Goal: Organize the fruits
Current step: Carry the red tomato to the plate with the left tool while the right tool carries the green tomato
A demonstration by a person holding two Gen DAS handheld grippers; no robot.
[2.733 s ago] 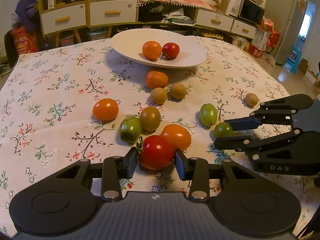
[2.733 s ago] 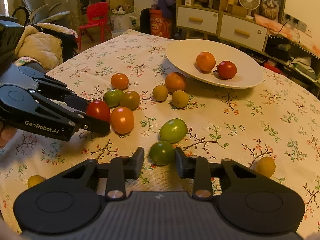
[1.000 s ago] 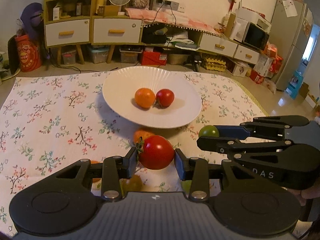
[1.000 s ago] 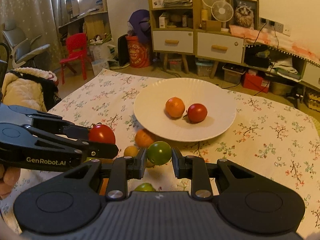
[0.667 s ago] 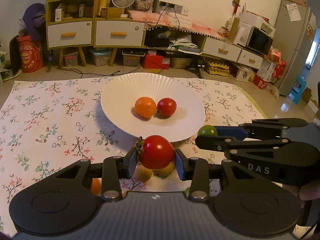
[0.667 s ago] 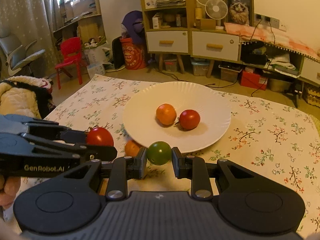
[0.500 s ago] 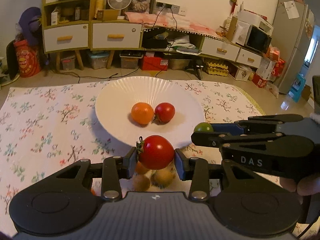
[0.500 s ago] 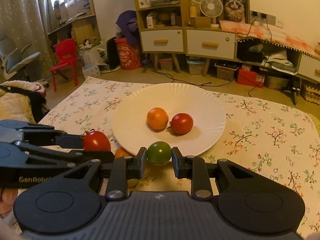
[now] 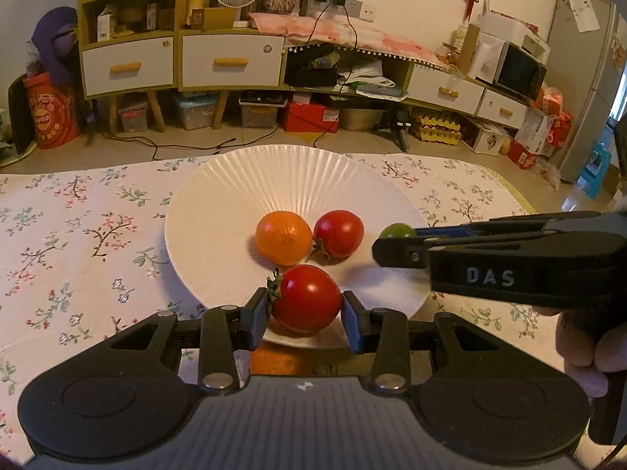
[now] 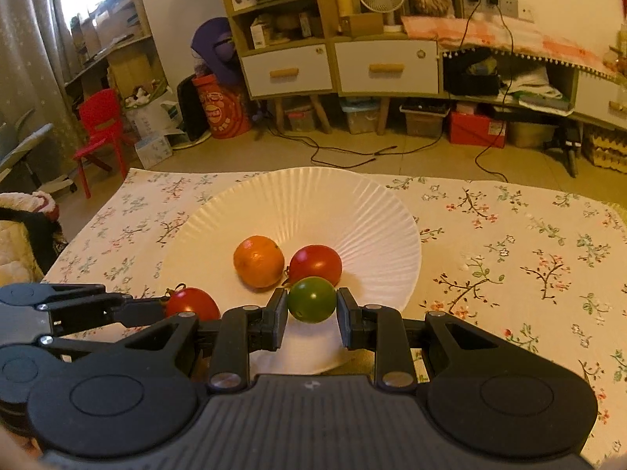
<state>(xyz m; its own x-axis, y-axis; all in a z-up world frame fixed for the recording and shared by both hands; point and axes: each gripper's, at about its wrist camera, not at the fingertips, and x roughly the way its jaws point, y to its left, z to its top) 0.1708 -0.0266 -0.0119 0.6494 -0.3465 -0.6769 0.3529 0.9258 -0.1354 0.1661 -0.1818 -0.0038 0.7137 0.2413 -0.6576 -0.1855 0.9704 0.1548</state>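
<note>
The left gripper [image 9: 305,311] squeezes a big round red tomato [image 9: 306,298], and the right gripper [image 10: 311,315] squeezes a small round green tomato [image 10: 312,299]. Both hang over the near edge of the white ribbed plate [image 9: 219,211], where an orange fruit [image 9: 283,237] touches a smaller red tomato [image 9: 339,233].

Both wrist views close, angled down, sharing white plate [image 9: 219,203] [image 10: 352,203]

- Plate [image 9: 219,211]: white, matt, finely ribbed.
- Red tomato [image 9: 306,298]: smooth, glossy.
- Orange [image 9: 283,238], beside it: dimpled peel.
- Cloth [image 9: 78,235] under the plate: floral fabric.
- Hand-held gripper [image 9: 306,315]: matt black plastic.
</note>
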